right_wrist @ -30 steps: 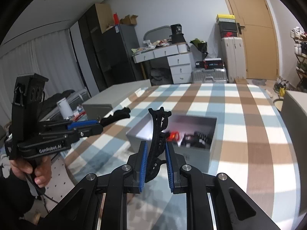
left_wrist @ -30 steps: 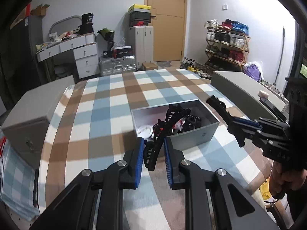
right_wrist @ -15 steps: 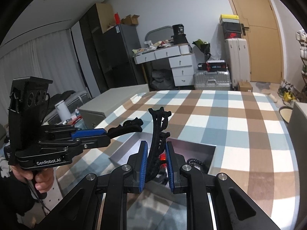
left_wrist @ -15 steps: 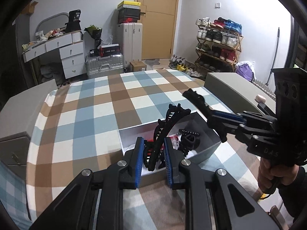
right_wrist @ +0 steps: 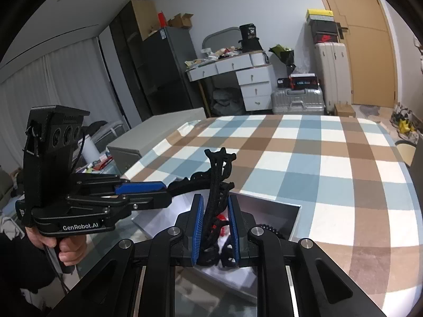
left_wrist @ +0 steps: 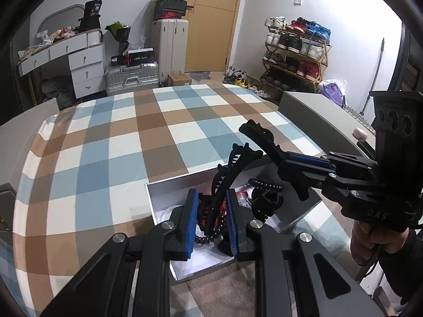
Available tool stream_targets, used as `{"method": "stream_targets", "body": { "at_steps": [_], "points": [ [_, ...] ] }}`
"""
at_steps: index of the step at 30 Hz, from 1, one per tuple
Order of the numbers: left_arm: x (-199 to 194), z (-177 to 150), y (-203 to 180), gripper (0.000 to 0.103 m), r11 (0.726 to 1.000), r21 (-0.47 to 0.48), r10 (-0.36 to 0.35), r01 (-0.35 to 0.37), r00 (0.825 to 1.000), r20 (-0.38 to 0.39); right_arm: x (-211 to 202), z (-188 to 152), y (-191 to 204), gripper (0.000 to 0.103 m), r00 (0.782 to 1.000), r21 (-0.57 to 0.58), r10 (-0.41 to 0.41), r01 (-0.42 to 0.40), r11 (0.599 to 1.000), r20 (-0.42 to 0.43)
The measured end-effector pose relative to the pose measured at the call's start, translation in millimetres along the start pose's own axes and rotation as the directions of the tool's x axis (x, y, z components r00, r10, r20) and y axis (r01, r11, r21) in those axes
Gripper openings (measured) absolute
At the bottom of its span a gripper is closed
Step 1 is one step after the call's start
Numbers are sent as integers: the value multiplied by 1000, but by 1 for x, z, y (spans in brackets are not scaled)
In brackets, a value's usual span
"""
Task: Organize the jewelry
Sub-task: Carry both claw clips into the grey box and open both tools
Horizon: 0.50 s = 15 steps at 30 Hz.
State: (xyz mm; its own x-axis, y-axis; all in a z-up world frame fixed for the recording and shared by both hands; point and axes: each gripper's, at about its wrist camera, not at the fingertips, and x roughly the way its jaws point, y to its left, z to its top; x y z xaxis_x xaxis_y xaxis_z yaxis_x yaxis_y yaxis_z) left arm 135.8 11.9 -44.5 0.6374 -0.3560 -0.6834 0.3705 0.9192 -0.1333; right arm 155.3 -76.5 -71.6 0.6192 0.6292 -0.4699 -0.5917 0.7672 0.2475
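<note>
Left gripper: clamped on a black clip — over the box.
Right gripper: clamped on another black hair clip, above the box.
Box: on the checked table.

a blue, brown and white checked counter; beyond it a silver ribbed suitcase, white drawer unit, wooden shoe rack.

The box sits on the table, with hair ties inside it.
</note>
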Motion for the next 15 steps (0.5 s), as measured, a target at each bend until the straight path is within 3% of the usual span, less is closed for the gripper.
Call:
{"method": "stream_targets", "body": {
  "at_steps": [13,14,15],
  "points": [
    [10,-2,-1,15,999,7,-46,47,999,-20,6,-9,-12,21,1000,32,6,-6,999,-13],
    [11,-2,-1,16,999,10,-51,52,998,-26,6,-9,-12,24,1000,28,2,-2,1000,-10],
    [11,-2,-2,25,999,18,-34,34,999,-34,6,-9,-11,40,1000,27,-9,9,1000,-9]
  ]
}}
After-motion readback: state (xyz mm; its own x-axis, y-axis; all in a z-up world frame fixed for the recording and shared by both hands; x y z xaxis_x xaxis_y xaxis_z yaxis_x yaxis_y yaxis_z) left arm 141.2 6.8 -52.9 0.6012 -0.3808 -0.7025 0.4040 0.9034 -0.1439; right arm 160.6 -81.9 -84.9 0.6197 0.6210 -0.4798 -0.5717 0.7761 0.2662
